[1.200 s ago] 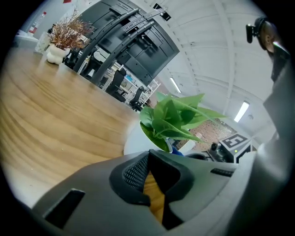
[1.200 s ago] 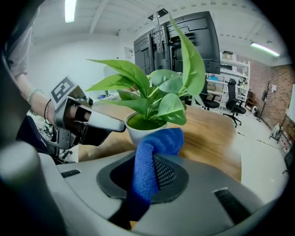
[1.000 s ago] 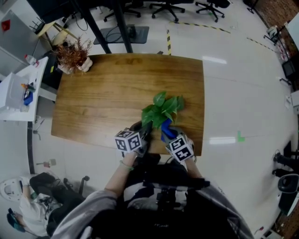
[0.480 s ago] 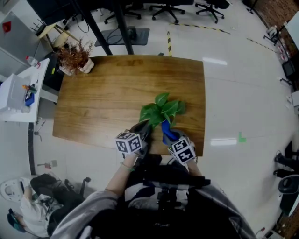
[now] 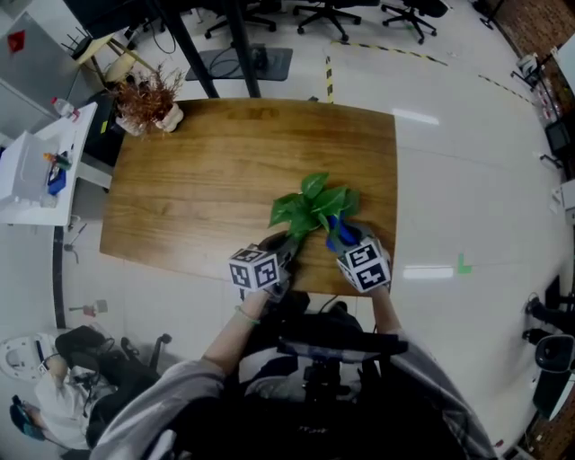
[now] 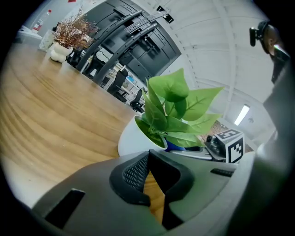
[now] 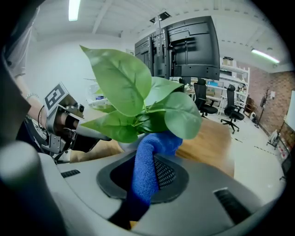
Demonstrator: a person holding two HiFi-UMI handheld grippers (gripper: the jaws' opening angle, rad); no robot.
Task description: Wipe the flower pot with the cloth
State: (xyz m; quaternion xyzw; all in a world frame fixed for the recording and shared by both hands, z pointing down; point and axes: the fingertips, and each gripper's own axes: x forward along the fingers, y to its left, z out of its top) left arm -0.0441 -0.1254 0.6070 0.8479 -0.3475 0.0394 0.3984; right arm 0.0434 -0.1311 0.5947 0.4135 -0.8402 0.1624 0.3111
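Observation:
A white flower pot [image 6: 131, 140] with a green leafy plant [image 5: 313, 205] stands near the front right edge of the wooden table [image 5: 198, 180]. In the head view the leaves hide most of the pot. My right gripper [image 5: 347, 243] is at the pot's right side, shut on a blue cloth [image 7: 146, 168] that reaches up against the pot under the leaves. My left gripper [image 5: 280, 246] rests at the pot's near left side. Its jaw tips meet with nothing between them, and the pot stands just ahead of them.
A dried brown plant [image 5: 148, 99] in a pale pot sits at the table's far left corner. The table's front edge runs right under both grippers. A white side table [image 5: 31, 166] with small items stands to the left. Office chairs [image 5: 323, 11] stand beyond the table.
My right gripper has carried the blue cloth from the pot's near side round to its right side, farther from me. The left gripper has stayed by the pot.

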